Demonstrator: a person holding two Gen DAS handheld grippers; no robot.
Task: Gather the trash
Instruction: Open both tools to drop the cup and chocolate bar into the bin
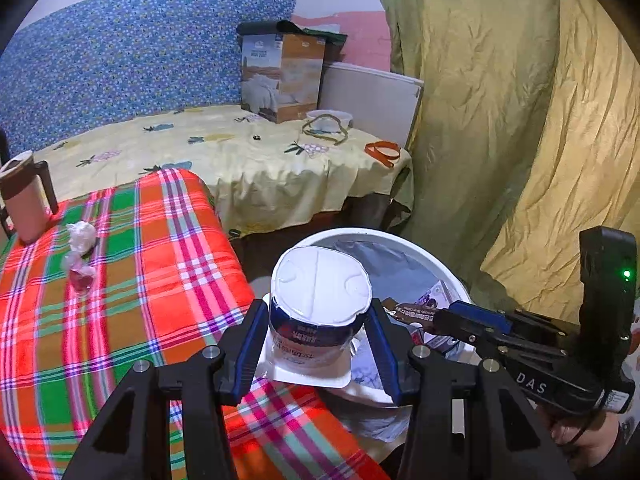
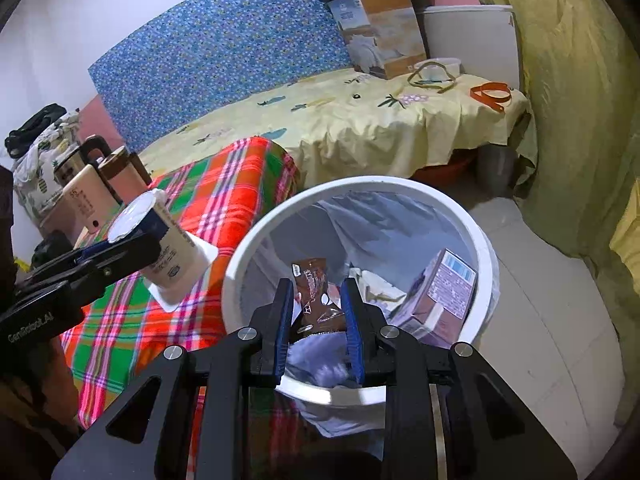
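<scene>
My left gripper (image 1: 318, 330) grips a yogurt cup (image 1: 318, 308) across its body, base away from me, long axis along my fingers, beside the plaid table (image 1: 132, 280). My right gripper (image 2: 318, 312) pinches a brown wrapper (image 2: 316, 296) lengthwise over the white bin (image 2: 486, 248), where a carton (image 2: 444, 292) lies. A crumpled tissue (image 1: 82, 236) and mug (image 1: 26, 196) sit on the plaid cloth.

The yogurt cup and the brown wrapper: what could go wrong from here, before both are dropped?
1. The left gripper holds the yogurt cup tilted near the bin's rim, seemingly not fully over the opening; released now, it might land on the plaid cloth.
2. The brown wrapper in the right gripper is light and could cling to a pad.
</scene>
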